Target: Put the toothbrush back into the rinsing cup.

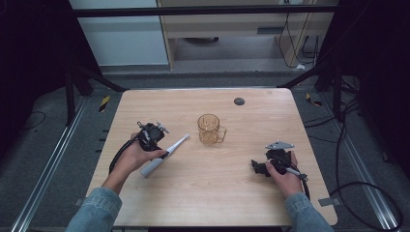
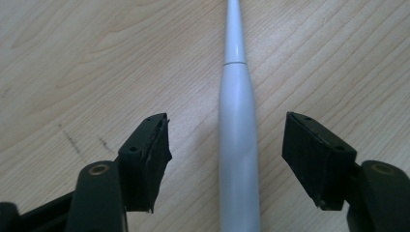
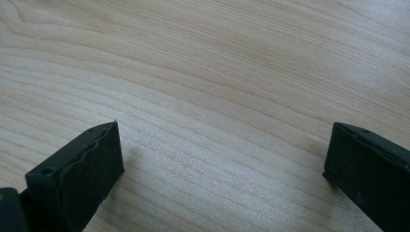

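Toothbrush [image 2: 238, 145] flat on table [image 1: 241, 193], centre-left of high view, pointing up-right toward mug [image 1: 211, 129]. Left gripper [image 2: 227, 159] spread wide astride handle, not touching. Right gripper [image 3: 222, 169] spread, empty, lower right. Probably pre-grasp; nothing lifted yet.

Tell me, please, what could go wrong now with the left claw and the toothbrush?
1. The left claw is open astride the electric toothbrush, and the handle is round and smooth, so it may roll or slip out when the jaws close.
2. The brush head points toward the amber mug; a push along the table could knock the mug.
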Available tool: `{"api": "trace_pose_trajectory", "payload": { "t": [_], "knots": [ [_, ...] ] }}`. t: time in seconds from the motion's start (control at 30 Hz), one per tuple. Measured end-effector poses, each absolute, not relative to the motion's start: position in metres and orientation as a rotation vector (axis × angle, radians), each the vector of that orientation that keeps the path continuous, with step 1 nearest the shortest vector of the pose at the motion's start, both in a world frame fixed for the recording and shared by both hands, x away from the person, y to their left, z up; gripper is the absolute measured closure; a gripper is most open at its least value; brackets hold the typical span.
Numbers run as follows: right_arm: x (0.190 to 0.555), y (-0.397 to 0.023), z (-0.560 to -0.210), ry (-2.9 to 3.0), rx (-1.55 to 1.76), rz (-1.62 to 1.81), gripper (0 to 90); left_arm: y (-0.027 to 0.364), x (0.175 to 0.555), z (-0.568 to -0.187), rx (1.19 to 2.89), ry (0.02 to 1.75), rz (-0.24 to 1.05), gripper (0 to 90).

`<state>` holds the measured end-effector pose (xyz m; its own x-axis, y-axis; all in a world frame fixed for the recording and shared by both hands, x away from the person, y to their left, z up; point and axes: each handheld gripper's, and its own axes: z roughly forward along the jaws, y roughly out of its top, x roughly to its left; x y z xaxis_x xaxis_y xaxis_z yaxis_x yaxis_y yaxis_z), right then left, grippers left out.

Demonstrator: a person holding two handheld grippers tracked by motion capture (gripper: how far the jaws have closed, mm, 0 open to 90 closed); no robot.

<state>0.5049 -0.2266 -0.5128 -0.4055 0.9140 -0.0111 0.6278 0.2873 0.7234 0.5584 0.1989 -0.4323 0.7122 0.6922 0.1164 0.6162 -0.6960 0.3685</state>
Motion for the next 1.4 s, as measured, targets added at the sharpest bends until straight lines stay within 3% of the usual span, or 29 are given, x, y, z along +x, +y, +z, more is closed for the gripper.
{"api": "trace_pose_trajectory", "payload": {
  "t": [0.47,1.4],
  "knots": [
    [0.505,-0.227,-0.513,2.136,1.383,0.906,0.3,0.192,0.569,-0.451,2.655,1.043,0.294,46.3],
    [0.505,-0.227,-0.513,2.136,1.382,0.906,0.3,0.190,0.574,-0.466,2.654,1.079,0.229,56.1]
  ]
}}
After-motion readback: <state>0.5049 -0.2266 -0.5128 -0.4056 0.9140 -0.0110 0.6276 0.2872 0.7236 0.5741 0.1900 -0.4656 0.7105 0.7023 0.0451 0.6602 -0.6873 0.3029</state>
